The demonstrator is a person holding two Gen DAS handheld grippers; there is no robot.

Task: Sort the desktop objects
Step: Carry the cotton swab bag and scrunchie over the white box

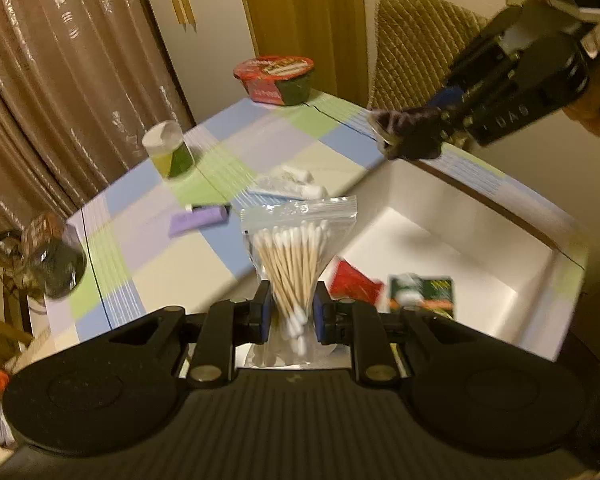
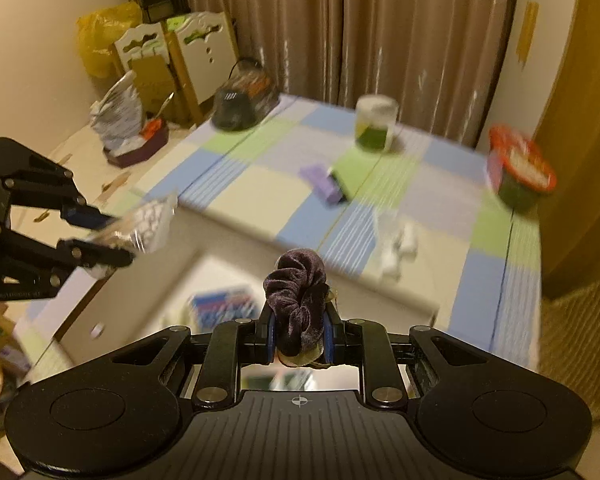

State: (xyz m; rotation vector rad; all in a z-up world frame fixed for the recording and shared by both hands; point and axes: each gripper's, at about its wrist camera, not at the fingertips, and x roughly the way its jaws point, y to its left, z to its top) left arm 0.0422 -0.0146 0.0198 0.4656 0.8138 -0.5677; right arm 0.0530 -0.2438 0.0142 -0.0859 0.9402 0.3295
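A bag of cotton swabs [image 1: 298,258] is pinched upright by the left gripper [image 1: 288,312], above the near edge of a white bin [image 1: 480,216] set beside the checked table [image 1: 172,208]. A dark velvet scrunchie [image 2: 298,300] is clamped in the right gripper [image 2: 300,334], also over the bin. On the table are seen a purple box [image 1: 198,220], a jar [image 1: 168,154] and a red-lidded bowl [image 1: 276,78]. Packets [image 1: 384,286] lie in the bin.

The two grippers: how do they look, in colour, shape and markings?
Both are black. The left gripper and right gripper each have blue pads, jointed link arms with silver round pins, two round discs beside a ribbed body, and a small crosshair mark.
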